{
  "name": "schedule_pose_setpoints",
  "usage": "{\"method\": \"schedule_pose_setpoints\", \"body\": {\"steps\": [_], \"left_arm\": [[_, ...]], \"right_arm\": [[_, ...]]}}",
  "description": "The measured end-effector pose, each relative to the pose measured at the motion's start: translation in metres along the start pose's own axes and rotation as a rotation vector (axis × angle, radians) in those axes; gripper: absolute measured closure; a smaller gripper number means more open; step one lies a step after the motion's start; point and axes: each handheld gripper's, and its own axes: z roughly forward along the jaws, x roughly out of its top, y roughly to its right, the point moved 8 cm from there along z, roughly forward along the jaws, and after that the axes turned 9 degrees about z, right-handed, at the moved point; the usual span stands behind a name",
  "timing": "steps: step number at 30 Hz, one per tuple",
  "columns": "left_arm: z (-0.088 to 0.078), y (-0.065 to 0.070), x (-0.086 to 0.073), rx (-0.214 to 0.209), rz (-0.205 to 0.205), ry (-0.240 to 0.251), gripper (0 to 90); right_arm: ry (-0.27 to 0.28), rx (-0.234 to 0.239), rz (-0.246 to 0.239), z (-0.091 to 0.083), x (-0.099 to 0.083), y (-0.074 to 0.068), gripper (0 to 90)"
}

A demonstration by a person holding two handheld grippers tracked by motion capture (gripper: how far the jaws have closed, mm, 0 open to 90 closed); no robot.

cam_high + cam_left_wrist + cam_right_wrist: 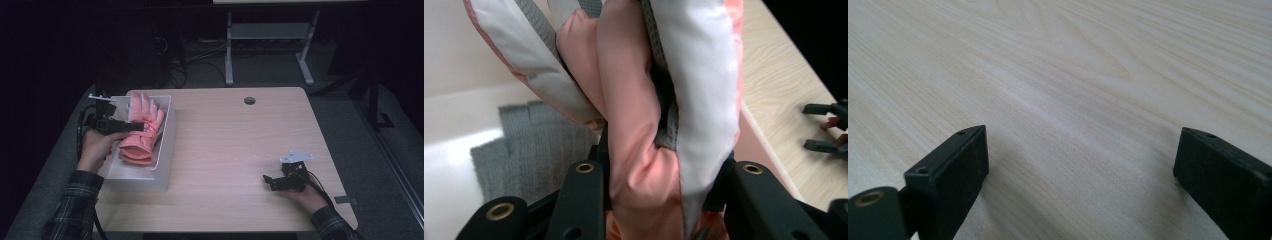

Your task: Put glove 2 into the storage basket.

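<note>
A thick pink and white glove (146,114) hangs over the white bin (166,160) at the table's left side. My left gripper (139,127) is shut on it, and the fabric bulges between the two black jaws. In the left gripper view the glove (634,100) bunches between the pads of my left gripper (664,175), and a grey knit glove (531,145) lies flat on the bin floor (449,165) below. My right gripper (270,181) rests low on the table at the front right. Its jaws stand wide open over bare wood, as the right gripper view shows (1078,170).
The light wooden table (225,140) has a round cable hole (249,100) near its far edge. Beyond the table stand a white desk frame (230,50) and loose cables on the dark floor. A small dark tab (346,201) lies by the table's right front edge.
</note>
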Motion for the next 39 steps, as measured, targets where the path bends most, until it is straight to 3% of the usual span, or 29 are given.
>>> {"method": "schedule_pose_setpoints", "body": {"steps": [12, 14, 21, 26, 31, 34, 39], "left_arm": [[0.051, -0.015, -0.026, -0.013, -0.033, -0.103, 61.6], [0.055, -0.016, -0.029, -0.02, -0.052, -0.099, 61.1], [0.062, -0.016, -0.035, -0.034, -0.042, -0.114, 55.7], [0.063, -0.016, -0.035, -0.042, -0.046, -0.117, 34.2], [0.06, -0.017, -0.031, 0.006, -0.007, -0.124, 16.8], [0.053, -0.016, -0.024, 0.025, 0.005, -0.109, 13.8], [0.028, -0.017, -0.007, 0.06, 0.02, -0.051, 13.2]], "right_arm": [[0.001, -0.001, 0.001, 0.0, 0.0, 0.0, 6.8], [0.001, -0.001, 0.001, 0.0, 0.0, 0.0, 6.8], [0.0, -0.001, 0.0, 0.0, 0.0, 0.0, 6.5], [0.0, -0.001, -0.002, 0.0, 0.0, 0.0, 6.4], [0.0, -0.001, -0.001, 0.0, 0.0, 0.0, 6.4], [0.001, -0.001, -0.001, 0.0, 0.0, 0.0, 6.5], [0.0, -0.001, -0.001, 0.0, 0.0, 0.0, 6.5]]}}
